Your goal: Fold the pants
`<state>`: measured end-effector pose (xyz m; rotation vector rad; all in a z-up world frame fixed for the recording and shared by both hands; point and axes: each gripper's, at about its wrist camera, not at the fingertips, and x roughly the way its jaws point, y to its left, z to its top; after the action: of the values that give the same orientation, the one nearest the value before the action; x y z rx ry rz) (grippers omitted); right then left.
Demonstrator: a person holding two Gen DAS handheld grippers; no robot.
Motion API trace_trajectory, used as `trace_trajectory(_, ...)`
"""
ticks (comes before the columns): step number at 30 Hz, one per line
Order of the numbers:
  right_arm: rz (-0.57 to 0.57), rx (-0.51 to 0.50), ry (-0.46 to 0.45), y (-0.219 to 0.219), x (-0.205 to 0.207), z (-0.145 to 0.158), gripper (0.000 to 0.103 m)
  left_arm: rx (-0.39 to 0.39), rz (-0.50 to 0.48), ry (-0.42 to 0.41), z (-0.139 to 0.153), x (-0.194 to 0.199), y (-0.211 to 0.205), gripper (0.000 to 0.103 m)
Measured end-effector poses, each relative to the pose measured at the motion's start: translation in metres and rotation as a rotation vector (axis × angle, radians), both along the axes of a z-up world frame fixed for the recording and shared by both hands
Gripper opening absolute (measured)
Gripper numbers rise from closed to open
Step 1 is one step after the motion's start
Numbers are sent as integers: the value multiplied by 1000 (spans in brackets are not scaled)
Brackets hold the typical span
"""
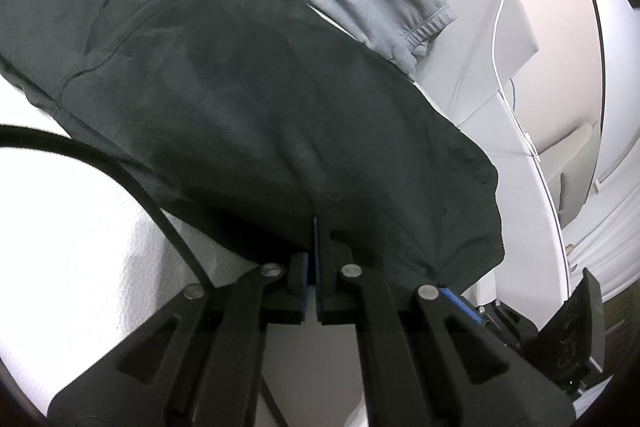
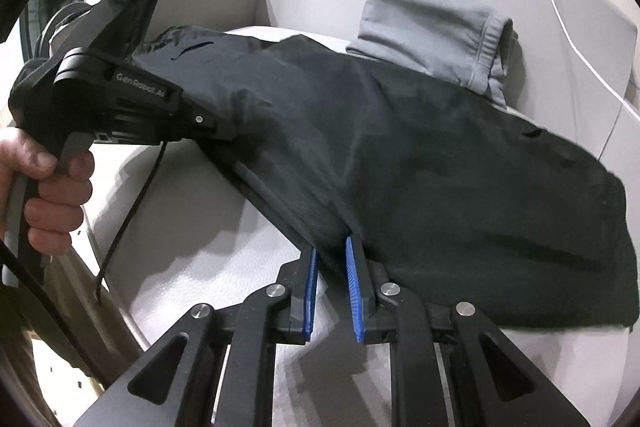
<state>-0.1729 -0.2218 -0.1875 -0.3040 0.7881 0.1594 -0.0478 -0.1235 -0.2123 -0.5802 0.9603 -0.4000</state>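
the dark pants [image 2: 420,147] lie folded across a white cushioned seat [image 2: 224,267], near a grey garment [image 2: 432,31] at the far side, with the left tongs [image 1: 316,227] clamped on their near edge and the right tongs [image 2: 334,247] standing slightly apart, the hem between the pads.

The pants [image 2: 460,179] are dark, matt woven cloth. Behind them, the grey garment [image 2: 436,27] looks like soft fleecy knit. The sofa [image 2: 208,227] beneath is pale, faintly grained leatherette. Matt black plastic grippers carry ribbed blue pads [image 2: 354,291] and shiny metal pins [image 2: 276,290].
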Motion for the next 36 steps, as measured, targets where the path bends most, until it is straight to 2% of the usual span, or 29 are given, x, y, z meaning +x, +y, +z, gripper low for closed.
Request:
trace_trajectory(4, 0, -27, 7, 4, 7, -5, 16, 58, 9, -13, 2, -2, -8, 0)
trace_trajectory(9, -12, 51, 27, -7, 7, -2, 11, 47, 17, -21, 1, -2, -5, 0)
trace_trajectory(11, -6, 53, 35, -8, 5, -3, 11, 56, 11, -24, 2, -3, -4, 0)
trace_trajectory(13, -8, 47, 53, -7, 5, -6, 11, 111, 4, -32, 7, -6, -9, 1)
trace_trajectory(15, -8, 40, 48, -6, 5, -4, 13, 246, 1, -55, 22, -14, -20, 10)
trace_trajectory(16, -13, 55, 47, -7, 4, -2, 16, 315, 8, -93, 33, -22, -25, 13)
trace_trajectory(17, -11, 77, 41, -8, 2, 2, 16, 383, 22, -152, 46, -35, -30, 21)
trace_trajectory(18, -9, 93, 23, -9, 0, 8, 16, 424, 33, -206, 57, -48, -32, 33)
trace_trajectory(19, 0, 124, -11, -11, -4, 17, 16, 491, 66, -318, 74, -71, -34, 40)
trace_trajectory(21, 10, 179, -68, -15, -11, 30, 20, 602, 154, -476, 95, -102, -36, 76)
trace_trajectory(22, 8, 204, -87, -16, -12, 34, 28, 672, 230, -575, 105, -120, -37, 85)
trace_trajectory(23, 2, 236, -101, -18, -12, 38, 47, 736, 326, -713, 118, -142, -37, 91)
trace_trajectory(24, -10, 257, -103, -19, -10, 38, 59, 753, 357, -774, 124, -152, -38, 93)
trace_trajectory(25, -22, 268, -96, -18, -7, 37, 76, 789, 404, -867, 133, -166, -40, 96)
trace_trajectory(27, -25, 259, -60, -14, 1, 30, 78, 833, 458, -941, 142, -177, -43, 102)
trace_trajectory(29, -32, 193, 1, -7, 9, 17, 78, 874, 508, -1007, 148, -186, -45, 102)
trace_trajectory(31, -23, 161, 30, -3, 10, 11, 78, 904, 551, -1039, 152, -189, -45, 102)
trace_trajectory(34, -29, 155, -8, -3, 3, 19, 78, 978, 648, -1088, 157, -193, -43, 102)
trace_trajectory(36, -48, 192, -63, -9, -1, 34, 78, 1058, 766, -1144, 161, -196, -40, 102)
